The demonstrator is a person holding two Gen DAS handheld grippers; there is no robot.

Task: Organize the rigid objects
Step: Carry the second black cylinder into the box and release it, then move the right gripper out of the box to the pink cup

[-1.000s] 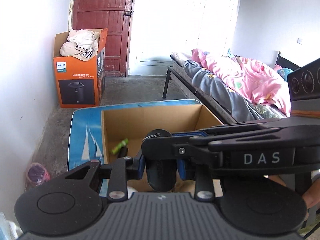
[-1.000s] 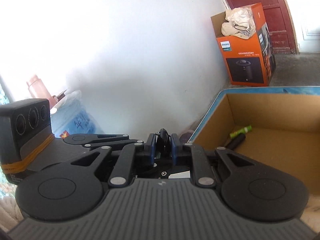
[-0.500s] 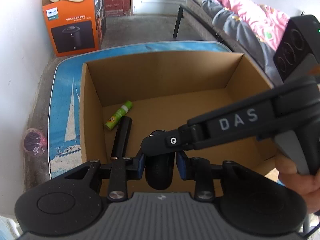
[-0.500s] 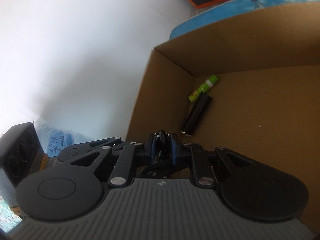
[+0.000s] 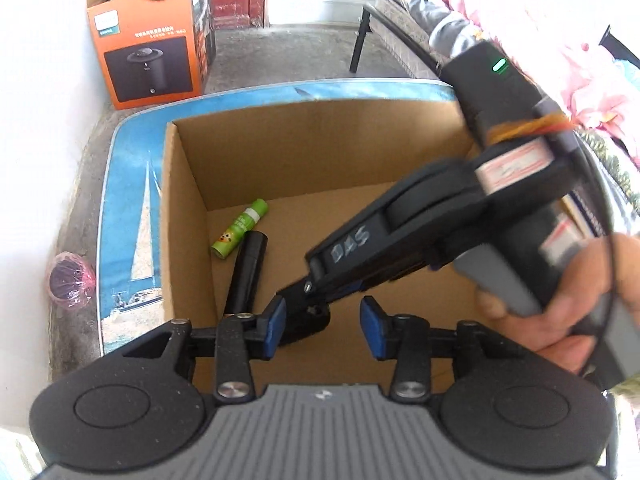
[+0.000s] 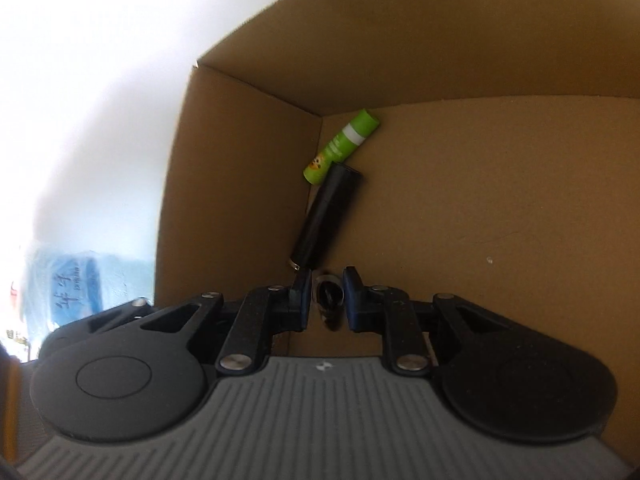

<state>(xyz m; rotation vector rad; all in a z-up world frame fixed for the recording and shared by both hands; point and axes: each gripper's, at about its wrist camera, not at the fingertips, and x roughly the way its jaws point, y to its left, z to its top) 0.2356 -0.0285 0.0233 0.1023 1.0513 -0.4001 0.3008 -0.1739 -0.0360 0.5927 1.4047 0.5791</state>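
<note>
Grippers met over an open cardboard box as we sorted rigid items into it. Our left gripper had its blue pads spread wide, holding nothing. Our right gripper reached down inside the box, its jaws slightly parted around a small dark object; whether they gripped it or had let it go, we could not tell.

A green tube and a black cylinder lay end to end along the box's left wall, near its far left corner.

To finish well, we judged the right jaws should open fully low over the floor, beside the cylinder, then lift straight out, clear of the left gripper.

Motion blur smeared the right gripper in the left view, and the dark object's identity stayed hidden between the pads.
</note>
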